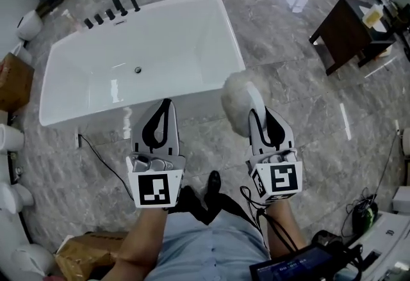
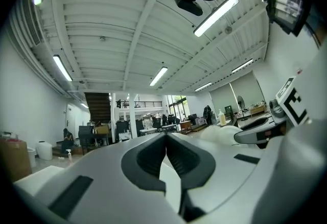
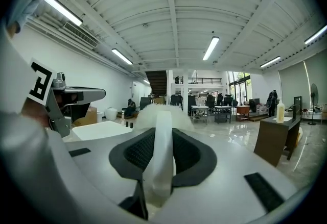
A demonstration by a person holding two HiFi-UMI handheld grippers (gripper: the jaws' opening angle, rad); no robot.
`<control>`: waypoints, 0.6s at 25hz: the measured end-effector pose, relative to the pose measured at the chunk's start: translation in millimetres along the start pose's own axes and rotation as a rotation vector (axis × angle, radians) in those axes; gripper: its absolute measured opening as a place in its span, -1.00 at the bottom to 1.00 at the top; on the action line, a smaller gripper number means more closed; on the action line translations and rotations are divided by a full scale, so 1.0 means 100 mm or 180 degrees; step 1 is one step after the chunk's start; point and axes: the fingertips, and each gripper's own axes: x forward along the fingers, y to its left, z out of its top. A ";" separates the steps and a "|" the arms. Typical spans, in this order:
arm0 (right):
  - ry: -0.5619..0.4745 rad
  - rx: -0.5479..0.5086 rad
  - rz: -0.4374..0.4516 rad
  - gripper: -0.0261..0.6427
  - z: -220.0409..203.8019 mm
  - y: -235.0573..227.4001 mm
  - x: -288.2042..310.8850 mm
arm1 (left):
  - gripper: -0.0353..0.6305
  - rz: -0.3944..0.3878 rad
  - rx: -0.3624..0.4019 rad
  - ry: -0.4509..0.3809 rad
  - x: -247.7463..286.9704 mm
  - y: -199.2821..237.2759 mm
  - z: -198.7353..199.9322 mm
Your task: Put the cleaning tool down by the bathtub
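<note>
The person stands at the long side of the white bathtub (image 1: 173,49), both arms out in front. The right tool (image 1: 261,113) is clenched on the flat white handle of a duster (image 1: 238,97); in the right gripper view the handle runs straight up between the black pads and ends in the fluffy white head. Seen from above, that head hangs in the air just at the tub's near right corner, above the glossy marble floor (image 1: 288,68), not resting on anything. The left tool (image 1: 166,104) is squeezed closed with its tips meeting and nothing between them, pointing at the tub's front wall. Black fittings (image 1: 118,6) line the far rim, and a dark table (image 1: 343,33) stands well off to the right
</note>
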 end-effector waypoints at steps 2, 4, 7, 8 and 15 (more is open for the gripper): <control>-0.0007 -0.0038 0.0060 -0.61 0.03 0.05 0.09 | -0.84 0.0057 -0.0019 0.0010 0.00 0.11 -0.01; -0.0008 -0.0078 0.0113 -0.61 0.05 0.12 0.22 | -0.84 0.0137 -0.0045 0.0027 0.00 0.27 -0.05; 0.0001 -0.0113 0.0169 -0.61 0.05 0.25 0.42 | -0.84 0.0251 -0.0074 0.0048 0.00 0.52 -0.15; 0.0004 -0.0121 0.0185 -0.62 0.05 0.29 0.48 | -0.84 0.0270 -0.0074 0.0051 0.02 0.59 -0.18; 0.0069 -0.0146 0.0338 -0.61 -0.04 0.57 0.93 | -0.84 0.0265 -0.0097 0.0069 0.20 0.94 -0.36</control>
